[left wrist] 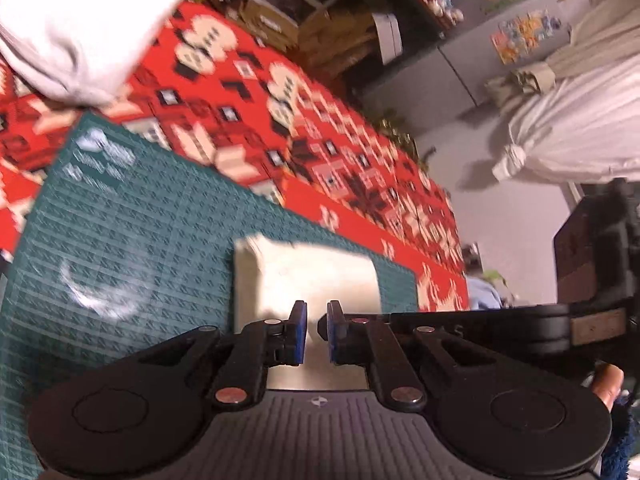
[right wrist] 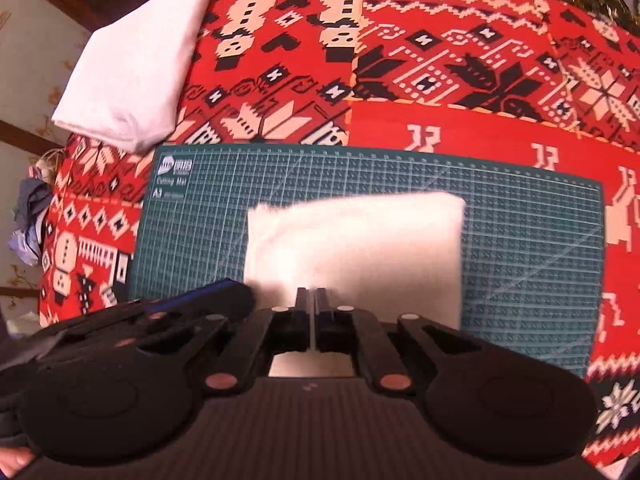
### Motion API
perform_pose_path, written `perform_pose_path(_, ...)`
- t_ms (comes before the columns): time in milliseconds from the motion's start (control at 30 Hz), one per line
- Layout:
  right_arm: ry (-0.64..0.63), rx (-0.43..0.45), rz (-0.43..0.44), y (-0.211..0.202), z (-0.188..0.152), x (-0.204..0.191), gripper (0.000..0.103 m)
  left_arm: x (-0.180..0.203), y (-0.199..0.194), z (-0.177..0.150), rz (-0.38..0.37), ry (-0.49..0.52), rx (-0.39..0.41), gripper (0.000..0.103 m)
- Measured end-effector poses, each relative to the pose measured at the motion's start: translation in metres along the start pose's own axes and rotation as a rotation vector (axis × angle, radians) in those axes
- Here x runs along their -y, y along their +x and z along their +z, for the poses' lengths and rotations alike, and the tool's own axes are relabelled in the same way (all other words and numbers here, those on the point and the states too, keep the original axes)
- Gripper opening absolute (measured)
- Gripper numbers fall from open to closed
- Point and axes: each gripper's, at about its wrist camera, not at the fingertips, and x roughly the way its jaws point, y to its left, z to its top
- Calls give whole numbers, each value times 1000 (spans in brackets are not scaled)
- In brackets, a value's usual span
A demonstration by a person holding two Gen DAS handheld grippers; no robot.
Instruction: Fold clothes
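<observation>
Fingers of the right gripper (right wrist: 310,300) stand nearly pressed together, with only a sliver of gap, at the near edge of the white folded cloth (right wrist: 356,248); they look to be pinching that edge, though the contact itself is blurred. The left gripper (left wrist: 317,330) has its fingers slightly spread, a narrow gap between the blue pads (left wrist: 301,332), hovering over the same cloth's near edge and, as far as I can tell, holding nothing.

The cloth lies as a compact rectangle on the green cutting mat (right wrist: 520,216), which rests on the red patterned tabletop cover (right wrist: 440,80). Whether another fold is coming or the piece is done, I cannot say. Any handling goes best if the stacked layers stay aligned and are gripped together at the edge.

Farther off, a second folded white garment (right wrist: 132,72) sits at the cover's far left corner.
</observation>
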Motion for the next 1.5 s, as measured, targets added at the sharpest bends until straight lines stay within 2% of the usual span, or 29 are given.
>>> perform_pose_path(33,-1,-11,-2,3,-3,2,2,2,4,-2,4,1,-20,9)
perform_pose_path(67,-1,-22,-5,8,-6,4,2,4,9,-4,14,4,-35,4)
perform_pose_path(167,17,-20,15,18,-9,12,0,4,22,-10,92,-1,-60,5)
perform_pose_path(333,-15,-4,-1,15,-16,10,0,0,29,-16,138,4,-71,4)
perform_pose_path(433,-10,-15,-1,7,-21,10,0,0,25,-13,144,-23,-100,4)
perform_pose_path(500,-3,-6,31,-4,-28,13,3,2,21,-13,145,-10,-111,4)
perform_pose_path(733,-15,-40,35,-1,-57,16,0,8,23,-27,177,48,-191,4)
perform_pose_path(900,-28,-44,44,-3,-78,15,3,11,13,-42,164,87,-236,4)
perform_pose_path(1167,-27,-109,88,-1,-117,23,3,11,5,-70,167,150,-299,4)
perform_pose_path(1300,-23,-51,88,-20,-120,29,4,17,-3,-72,139,152,-281,5)
perform_pose_path(1367,-32,6,61,-32,-117,32,4,21,-2,-72,132,157,-270,5)
perform_pose_path(1500,-15,62,-25,-36,-107,44,4,31,14,-68,130,173,-243,5)
